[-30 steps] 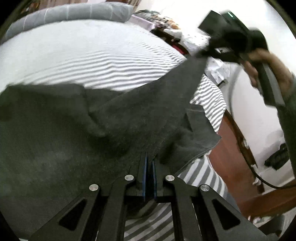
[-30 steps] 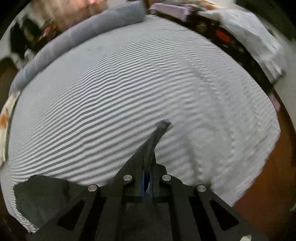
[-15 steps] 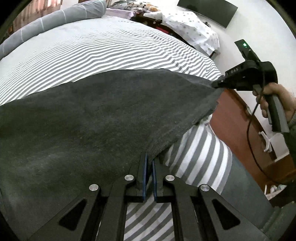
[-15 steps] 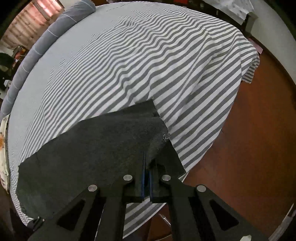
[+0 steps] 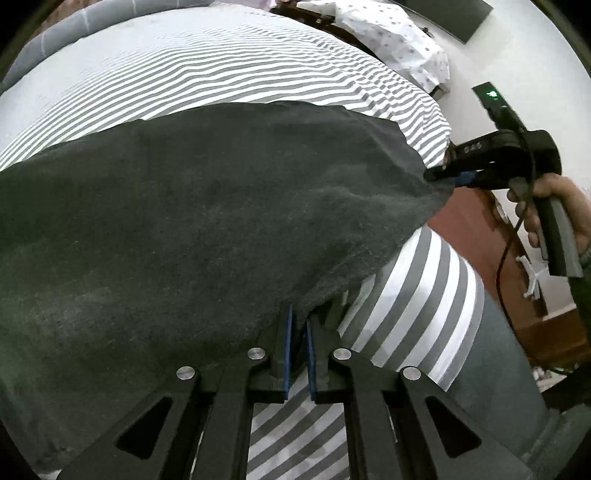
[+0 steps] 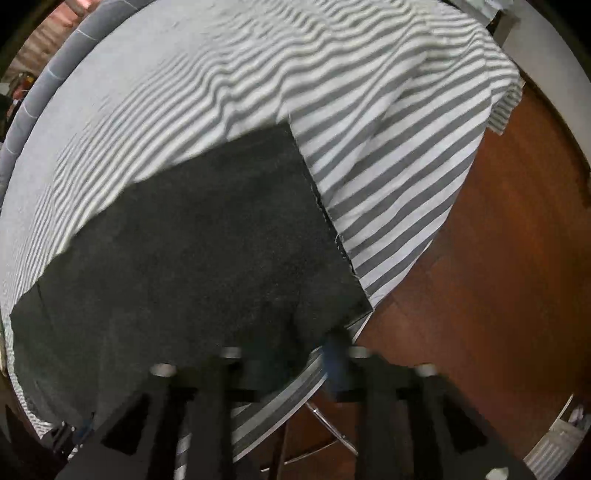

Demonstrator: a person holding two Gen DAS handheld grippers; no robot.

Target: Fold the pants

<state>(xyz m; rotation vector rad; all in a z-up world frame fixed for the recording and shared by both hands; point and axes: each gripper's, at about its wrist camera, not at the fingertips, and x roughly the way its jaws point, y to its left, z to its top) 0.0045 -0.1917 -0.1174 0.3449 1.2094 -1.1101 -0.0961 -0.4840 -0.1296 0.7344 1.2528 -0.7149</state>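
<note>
The dark grey pants [image 5: 207, 221] lie spread flat on the striped bed near its front edge; they also fill the lower left of the right wrist view [image 6: 192, 258]. My left gripper [image 5: 298, 325] is shut on the pants' near hem. My right gripper [image 6: 291, 354] has its jaws spread apart, blurred, with the pants' corner lying loose between them. In the left wrist view the right gripper [image 5: 443, 175] sits at the pants' far right corner, held by a hand.
The grey-and-white striped sheet [image 6: 369, 110] covers the bed and hangs over its edge. Brown wooden floor [image 6: 498, 277] lies to the right. A grey bolster [image 5: 92, 22] runs along the bed's far side. A spotted white cloth [image 5: 399, 40] lies beyond the bed.
Both grippers brought the pants down from a lifted, draped state and spread them flat on the bed. The right gripper's jaws have opened, letting go of the corner.
</note>
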